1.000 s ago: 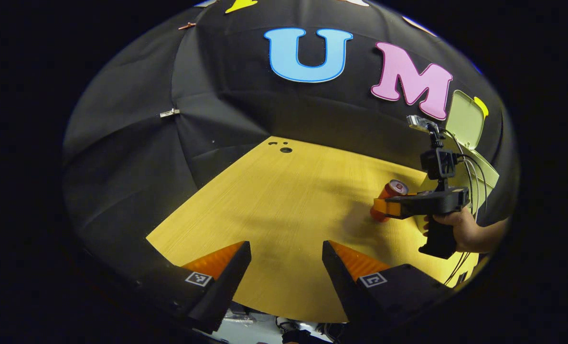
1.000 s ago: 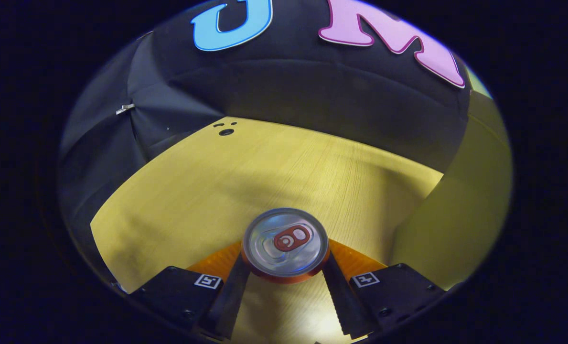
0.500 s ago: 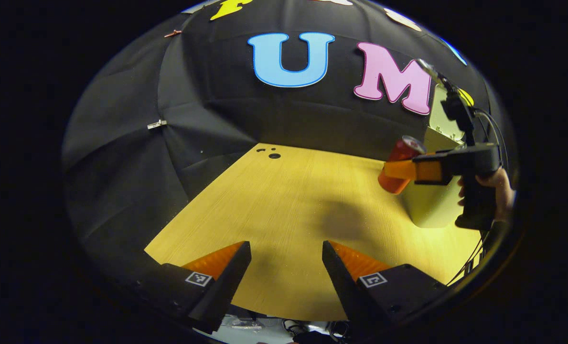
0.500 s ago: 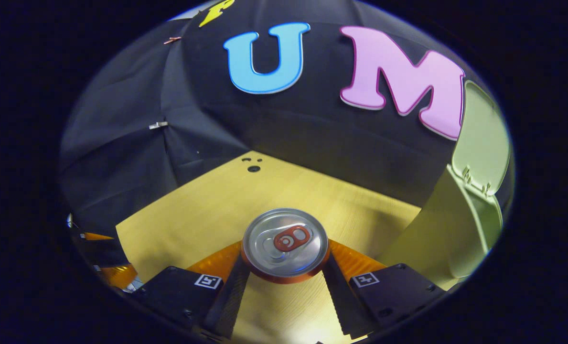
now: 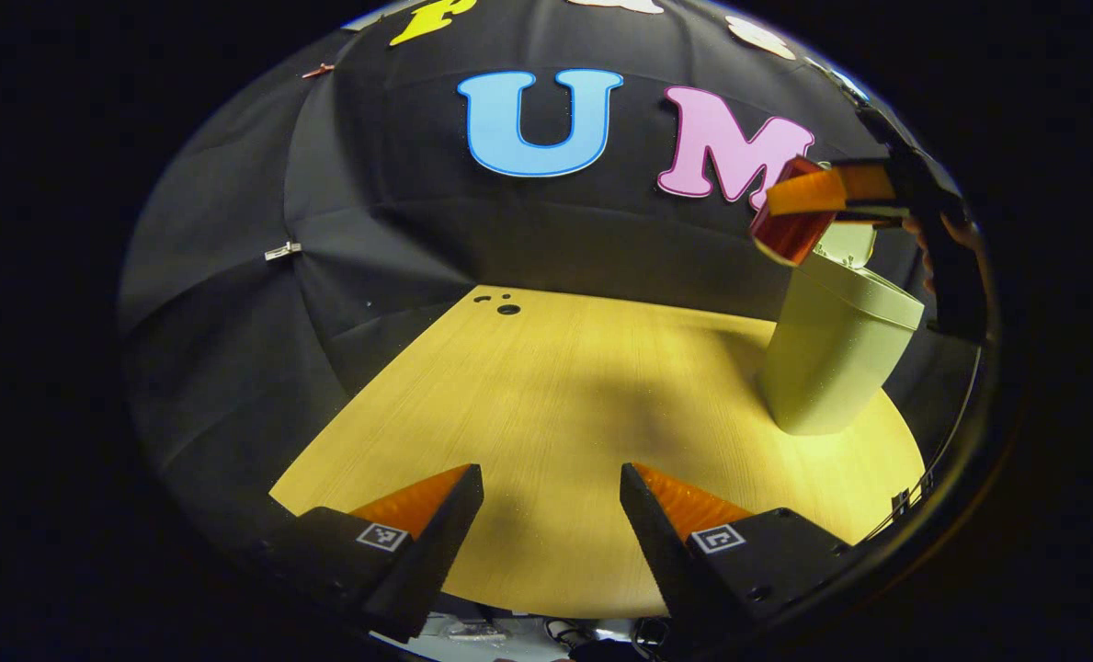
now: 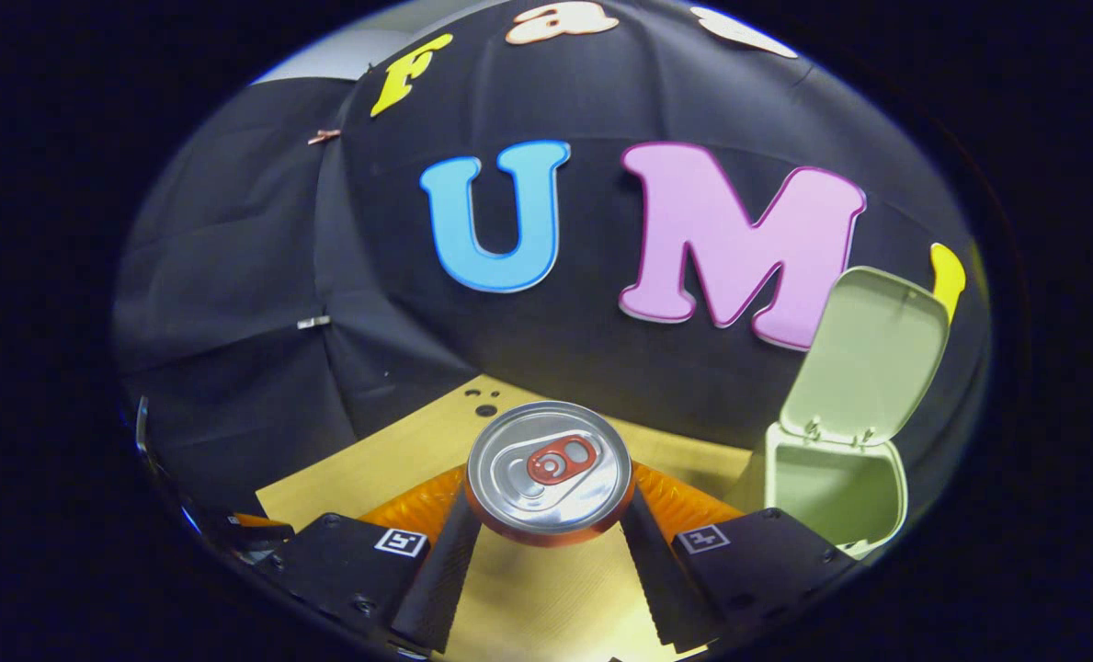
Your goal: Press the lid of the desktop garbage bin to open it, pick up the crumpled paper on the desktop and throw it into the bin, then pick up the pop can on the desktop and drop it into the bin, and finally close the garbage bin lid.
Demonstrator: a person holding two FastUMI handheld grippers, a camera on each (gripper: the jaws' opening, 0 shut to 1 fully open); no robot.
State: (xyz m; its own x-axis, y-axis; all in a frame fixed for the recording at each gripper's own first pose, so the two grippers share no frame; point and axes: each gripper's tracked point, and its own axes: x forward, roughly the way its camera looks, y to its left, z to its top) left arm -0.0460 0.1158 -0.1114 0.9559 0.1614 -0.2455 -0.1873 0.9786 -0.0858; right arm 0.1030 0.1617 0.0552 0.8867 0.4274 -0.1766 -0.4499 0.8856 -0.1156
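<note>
A wood-grain tabletop [image 5: 555,405] stands against a draped black cloth wall [image 5: 233,257] pinned with small clips; near its far edge sit a few small dark holes [image 5: 507,309]. In the left gripper view, the left tongs [image 5: 551,515] hang low over the near edge with their fingers spread apart on nothing. In the right gripper view, the right tongs [image 6: 546,533] clamp the pop can [image 6: 548,469] from both sides (silver top and pull tab facing the camera), held up off the tabletop. To its right stands the pale green garbage bin [image 6: 836,492], its lid [image 6: 868,354] tipped up and open. In the left gripper view the can is just above the bin's rim.
</note>
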